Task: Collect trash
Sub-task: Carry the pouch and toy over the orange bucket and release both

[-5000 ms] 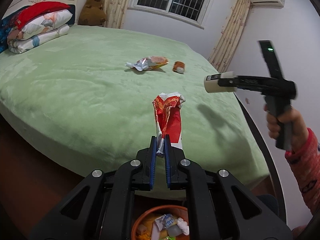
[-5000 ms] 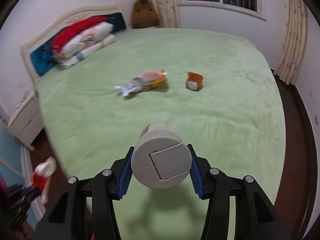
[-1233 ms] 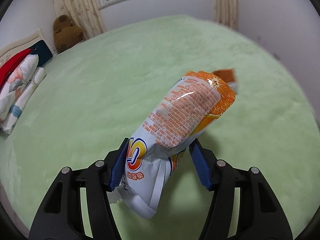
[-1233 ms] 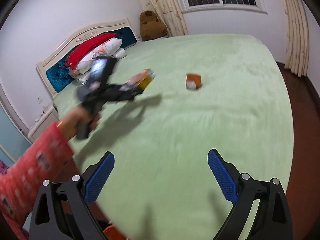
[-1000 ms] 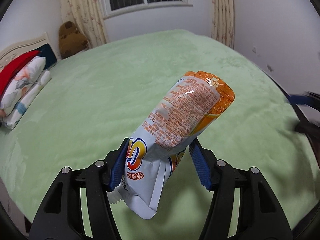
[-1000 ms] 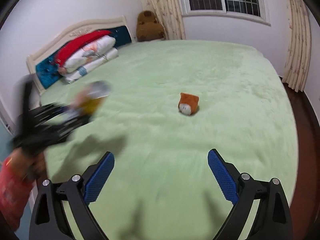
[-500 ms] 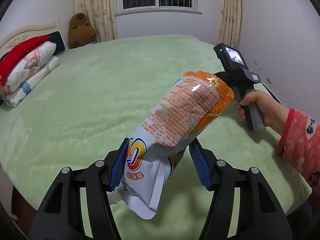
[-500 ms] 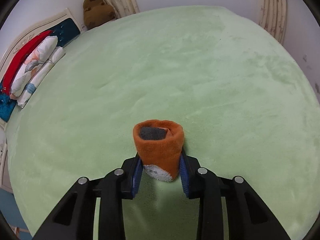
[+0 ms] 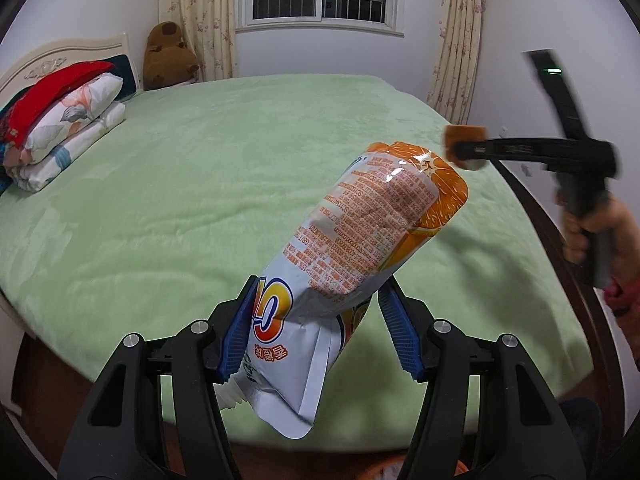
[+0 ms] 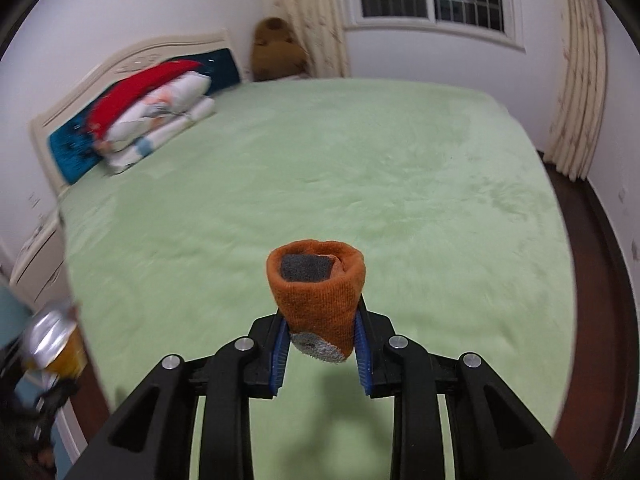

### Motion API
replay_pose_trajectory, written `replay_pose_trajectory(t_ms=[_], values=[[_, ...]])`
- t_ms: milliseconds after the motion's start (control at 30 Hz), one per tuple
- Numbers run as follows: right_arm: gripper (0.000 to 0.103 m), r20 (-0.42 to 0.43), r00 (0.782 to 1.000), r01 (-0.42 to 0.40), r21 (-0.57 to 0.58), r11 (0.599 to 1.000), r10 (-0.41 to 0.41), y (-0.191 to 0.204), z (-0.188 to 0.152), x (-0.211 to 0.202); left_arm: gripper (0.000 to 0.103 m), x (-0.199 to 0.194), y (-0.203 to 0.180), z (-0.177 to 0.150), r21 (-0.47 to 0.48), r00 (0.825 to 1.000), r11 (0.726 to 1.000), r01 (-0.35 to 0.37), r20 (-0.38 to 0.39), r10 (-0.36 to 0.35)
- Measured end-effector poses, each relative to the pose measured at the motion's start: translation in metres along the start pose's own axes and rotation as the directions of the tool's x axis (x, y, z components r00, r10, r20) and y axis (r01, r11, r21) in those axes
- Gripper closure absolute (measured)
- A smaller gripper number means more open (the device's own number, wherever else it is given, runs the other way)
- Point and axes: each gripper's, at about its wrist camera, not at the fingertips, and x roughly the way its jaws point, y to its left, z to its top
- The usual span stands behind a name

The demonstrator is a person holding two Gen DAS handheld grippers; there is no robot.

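Above bed [image 9: 180, 184] edge: left gripper [image 9: 318, 334] jaws pinching snack bag [image 9: 360, 240]; right gripper [image 10: 320, 354] jaws pinching orange roll [image 10: 316, 288].

- Your left gripper [image 9: 318, 322] – black frame, blue pads – holds a white snack bag [image 9: 360, 240] with orange print and an orange-slice picture.
- Your right gripper [image 10: 320, 354], also black and blue, holds an orange knit roll [image 10: 318, 294] with a grey core.
- The bed cover [image 10: 360, 184] is pale green.
- The pillows [image 9: 60, 120] are red and white floral.
- The curtains [image 9: 200, 12] are cream with small flowers.
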Motion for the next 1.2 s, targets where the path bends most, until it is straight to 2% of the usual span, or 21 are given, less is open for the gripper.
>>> replay_pose_trajectory(t_ms=[133,333,533,733,833,967,1067,1200], values=[[0.075,0.004,0.999,-0.033,-0.03,0.999,0.033,0.018,-0.045,-0.072,0.044,-0.036,-0.016,-0.024,-0.019,1.0,1.0,0.012,0.009,-0.011],[0.075,0.001,0.993,-0.116,-0.07,0.991,0.116,0.04,-0.119,-0.145,0.044,-0.079,-0.036,-0.064,-0.055,1.0,0.998,0.029,-0.003,-0.029],[0.075,-0.026,0.986,-0.164,-0.103,0.981,0.162,0.061,-0.189,-0.182,0.044,-0.094,-0.05,-0.113,-0.089,0.996,0.995,0.042,-0.07,-0.048],[0.074,-0.107,0.976,-0.202,-0.103,0.974,0.191,0.072,-0.244,-0.185,0.044,-0.082,-0.062,-0.166,-0.11,0.98,0.992,0.055,-0.184,-0.074],[0.074,-0.16,0.967,-0.213,-0.091,0.973,0.197,0.076,-0.27,-0.174,0.044,-0.073,-0.068,-0.191,-0.144,0.964,0.987,0.073,-0.245,-0.107],[0.074,-0.258,0.946,-0.219,-0.075,0.973,0.193,0.082,-0.303,-0.147,0.044,-0.051,-0.073,-0.219,-0.202,0.93,0.975,0.09,-0.333,-0.155],[0.074,-0.347,0.919,-0.222,-0.058,0.973,0.189,0.087,-0.329,-0.119,0.044,-0.031,-0.075,-0.24,-0.259,0.9,0.962,0.086,-0.393,-0.186],[0.074,-0.455,0.87,-0.226,-0.028,0.974,0.188,0.092,-0.36,-0.084,0.044,-0.002,-0.076,-0.265,-0.319,0.864,0.946,0.051,-0.461,-0.202]])
